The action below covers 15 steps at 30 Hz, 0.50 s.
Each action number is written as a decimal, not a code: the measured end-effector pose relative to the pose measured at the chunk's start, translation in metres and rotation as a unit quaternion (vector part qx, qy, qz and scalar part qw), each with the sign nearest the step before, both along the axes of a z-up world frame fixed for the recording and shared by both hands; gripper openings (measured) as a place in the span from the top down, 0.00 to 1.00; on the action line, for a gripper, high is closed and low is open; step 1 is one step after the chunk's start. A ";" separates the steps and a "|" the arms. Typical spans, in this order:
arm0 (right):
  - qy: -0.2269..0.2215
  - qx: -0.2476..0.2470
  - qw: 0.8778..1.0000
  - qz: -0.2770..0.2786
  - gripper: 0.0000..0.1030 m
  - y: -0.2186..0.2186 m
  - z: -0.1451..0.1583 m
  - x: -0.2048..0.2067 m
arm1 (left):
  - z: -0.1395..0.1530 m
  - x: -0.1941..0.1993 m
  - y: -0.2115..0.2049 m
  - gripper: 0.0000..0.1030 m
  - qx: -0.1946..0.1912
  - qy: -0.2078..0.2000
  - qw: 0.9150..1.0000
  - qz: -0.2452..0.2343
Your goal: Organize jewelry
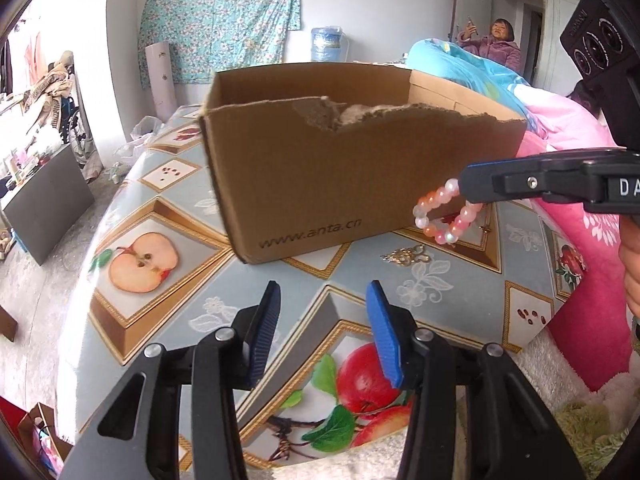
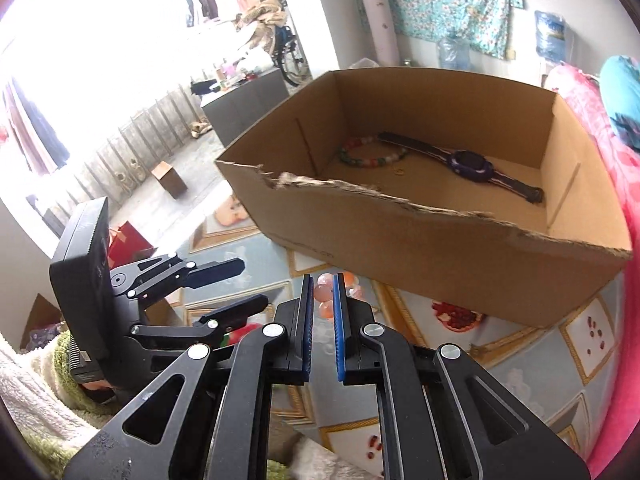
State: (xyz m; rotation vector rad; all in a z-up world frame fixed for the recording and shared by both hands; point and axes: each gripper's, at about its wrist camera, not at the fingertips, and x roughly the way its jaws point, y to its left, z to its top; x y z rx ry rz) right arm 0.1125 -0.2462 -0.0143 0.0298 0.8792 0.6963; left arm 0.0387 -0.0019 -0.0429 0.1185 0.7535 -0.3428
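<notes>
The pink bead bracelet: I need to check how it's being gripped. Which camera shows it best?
The left wrist view: the pink bead bracelet hangs as a full loop from the right gripper, beside the cardboard box. In the right wrist view only a few beads peek between the closed fingers.

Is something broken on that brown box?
Yes. The cardboard box has a ragged, torn top edge on its near wall, as if a flap was ripped off. Its other walls have straight edges.
</notes>
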 end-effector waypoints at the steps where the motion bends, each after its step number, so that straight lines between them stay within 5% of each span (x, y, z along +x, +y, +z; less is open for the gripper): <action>1: 0.007 0.013 1.000 0.009 0.93 0.010 -0.003 -0.001 | 0.002 -0.002 0.006 0.58 0.002 -0.001 1.000 0.011; 7: 0.047 0.033 0.998 0.032 0.90 0.047 -0.032 0.006 | 0.010 -0.010 0.038 0.58 0.019 -0.008 0.997 0.068; 10: 0.053 0.000 0.999 0.011 0.73 0.038 -0.044 0.004 | 0.011 -0.010 0.042 0.58 0.016 -0.009 0.997 0.077; 15: 0.036 -0.018 0.998 -0.039 0.70 -0.006 -0.041 -0.011 | 0.008 -0.006 0.025 0.58 0.001 -0.004 0.999 0.047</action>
